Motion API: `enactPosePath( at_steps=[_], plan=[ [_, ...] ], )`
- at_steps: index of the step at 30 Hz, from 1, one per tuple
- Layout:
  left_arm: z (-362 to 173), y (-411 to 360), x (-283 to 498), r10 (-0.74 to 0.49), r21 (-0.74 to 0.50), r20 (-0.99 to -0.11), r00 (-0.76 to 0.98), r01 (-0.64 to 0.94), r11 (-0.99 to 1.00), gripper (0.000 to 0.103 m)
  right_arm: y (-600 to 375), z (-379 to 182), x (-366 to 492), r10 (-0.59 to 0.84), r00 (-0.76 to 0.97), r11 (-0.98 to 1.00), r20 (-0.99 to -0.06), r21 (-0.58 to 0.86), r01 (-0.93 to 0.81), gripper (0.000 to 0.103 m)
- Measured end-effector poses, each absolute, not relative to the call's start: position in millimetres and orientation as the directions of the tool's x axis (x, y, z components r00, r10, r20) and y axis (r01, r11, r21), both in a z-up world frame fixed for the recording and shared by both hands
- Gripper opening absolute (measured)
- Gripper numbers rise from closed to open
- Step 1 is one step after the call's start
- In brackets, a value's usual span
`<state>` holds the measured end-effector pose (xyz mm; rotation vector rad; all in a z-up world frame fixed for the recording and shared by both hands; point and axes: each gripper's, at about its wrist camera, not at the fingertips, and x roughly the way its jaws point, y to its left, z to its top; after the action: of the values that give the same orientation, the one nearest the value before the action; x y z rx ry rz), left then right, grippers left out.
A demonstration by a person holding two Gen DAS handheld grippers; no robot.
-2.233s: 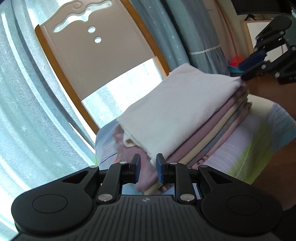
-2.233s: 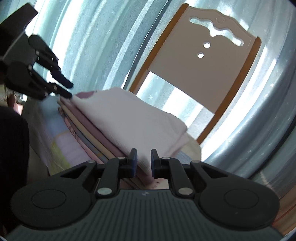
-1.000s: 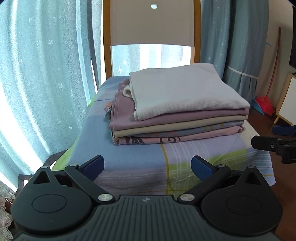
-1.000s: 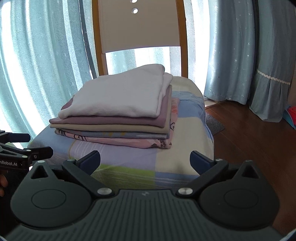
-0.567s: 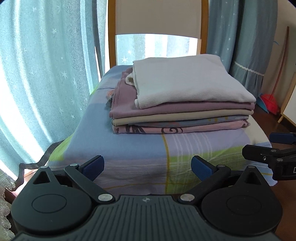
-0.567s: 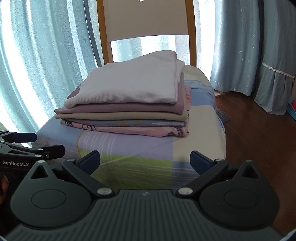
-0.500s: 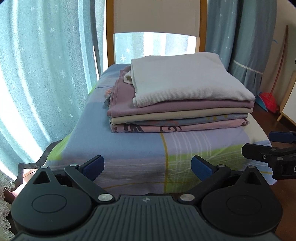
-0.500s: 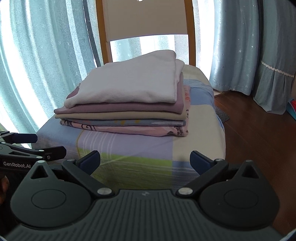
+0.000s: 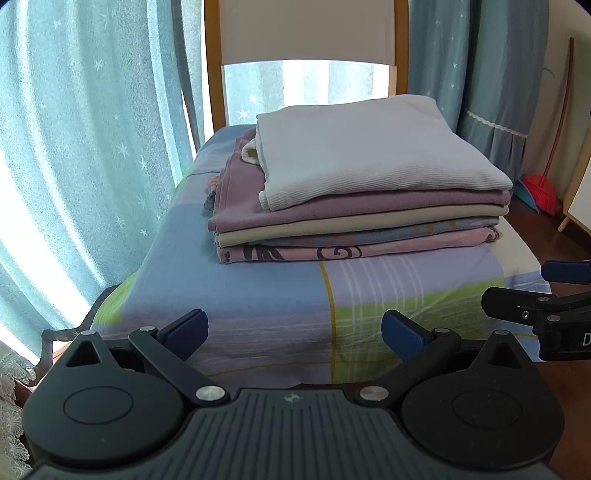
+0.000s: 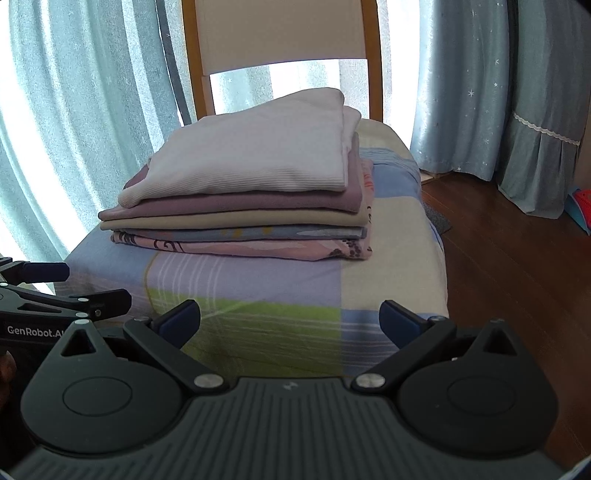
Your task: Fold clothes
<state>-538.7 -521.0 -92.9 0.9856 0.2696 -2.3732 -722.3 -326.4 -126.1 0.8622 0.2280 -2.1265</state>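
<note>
The left claw (image 9: 294, 328) is spread wide, its blue-padded fingers (image 9: 186, 326) far apart and holding nothing; it hangs in front of the near edge of the chair seat without touching it. The right claw (image 10: 290, 319) is spread just as wide, also empty, and sits level with the left one, each visible at the edge of the other's view. Ahead of both, the stack of folded clothes (image 9: 358, 206) rests on the chair seat toward the backrest side, well apart from either claw. On top lies a white ribbed garment (image 9: 362, 158), squared off, with a mauve piece (image 9: 280, 212) beneath it, then a beige one, a blue printed one and a pink patterned one (image 9: 332, 253) at the bottom, their folded edges roughly lined up on the near side. The seat is covered by a patchwork cloth (image 9: 258, 295) in blue, lilac, lime green and cream that drapes over its front. The wooden chair back (image 9: 306, 33) rises behind the stack. Pale teal star-print curtains (image 9: 85, 147) hang behind and to the sides, with daylight coming through. A dark wooden floor (image 10: 517, 258) spreads to the right, where a red brush (image 9: 541, 190) leans by the wall.
</note>
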Motion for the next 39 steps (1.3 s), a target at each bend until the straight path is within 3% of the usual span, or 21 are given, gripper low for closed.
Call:
enactPosePath(
  at_steps=[39],
  plan=[
    [-94.5, -513.7, -536.5, -0.411, 0.042, -0.703, -0.58, 0.543, -0.839, 0.103, -323.4, -127.3, -724.5, -0.616, -0.442, -0.668, -0.652, 0.135, 0.732, 0.102]
  ],
)
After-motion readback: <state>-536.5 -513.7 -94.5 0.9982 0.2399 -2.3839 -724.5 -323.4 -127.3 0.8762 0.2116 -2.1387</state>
